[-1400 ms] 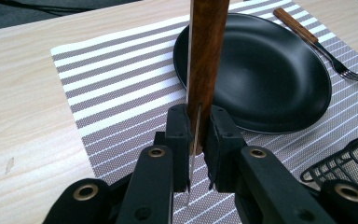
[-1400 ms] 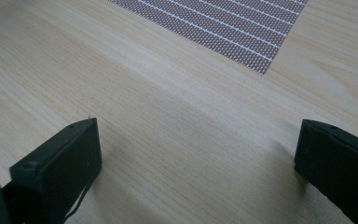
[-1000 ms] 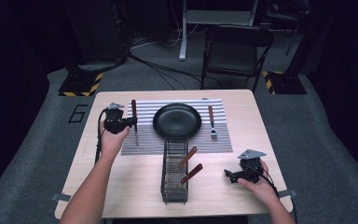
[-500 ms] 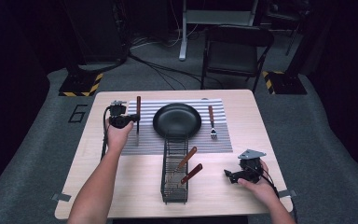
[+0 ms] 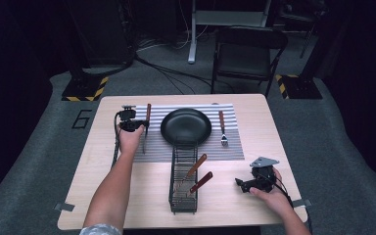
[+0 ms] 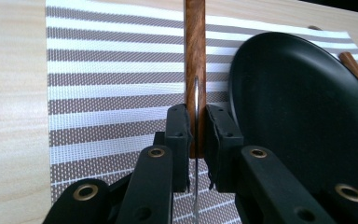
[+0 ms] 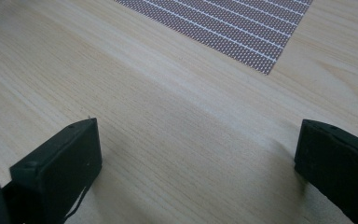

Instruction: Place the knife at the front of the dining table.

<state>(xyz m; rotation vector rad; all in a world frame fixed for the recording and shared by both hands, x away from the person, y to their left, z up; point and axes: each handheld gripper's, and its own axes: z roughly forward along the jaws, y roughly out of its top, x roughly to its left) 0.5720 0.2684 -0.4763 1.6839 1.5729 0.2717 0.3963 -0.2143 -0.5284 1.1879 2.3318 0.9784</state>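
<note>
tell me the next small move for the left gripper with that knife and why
Probably lower it slightly and open the jaws. The left gripper is shut on the knife, which already lies lined up along the striped placemat just left of the black plate, mirroring the fork on the other side.

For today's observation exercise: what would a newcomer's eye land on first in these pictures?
First, the black plate at the middle of the striped placemat, with a fork to its right. Next, the left gripper shut on a wooden-handled knife just left of the plate. Nearer the person, a wire basket holds two more wooden-handled utensils.
</note>
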